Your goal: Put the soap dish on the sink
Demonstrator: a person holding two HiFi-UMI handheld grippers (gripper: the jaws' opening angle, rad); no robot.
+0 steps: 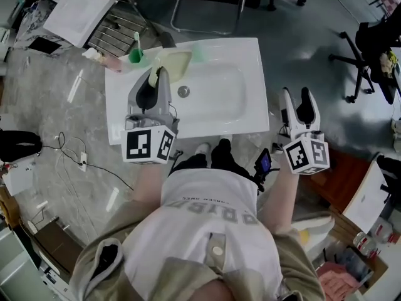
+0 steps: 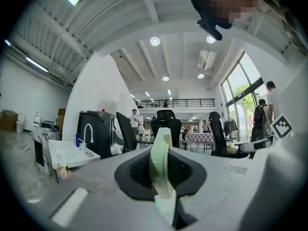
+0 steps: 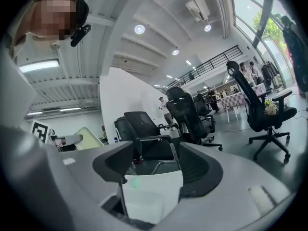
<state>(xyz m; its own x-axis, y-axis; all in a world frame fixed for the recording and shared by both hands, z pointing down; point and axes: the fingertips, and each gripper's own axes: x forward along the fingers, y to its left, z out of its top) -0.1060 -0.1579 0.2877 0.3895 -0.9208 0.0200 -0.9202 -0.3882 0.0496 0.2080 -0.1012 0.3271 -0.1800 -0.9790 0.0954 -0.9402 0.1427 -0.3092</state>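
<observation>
Left gripper fingers pinch a thin, curved pale-green soap dish; right gripper fingers gape empty.

Left tool level, jaws clamped on soap dish edge. Right tool level, jaws wide apart, empty. Both forearms extended forward.

Pale green soap dish, gripped by its rim between the closed jaws of the left gripper, hangs over the basin's back-left corner; white rectangular sink lies flat on the floor.
</observation>
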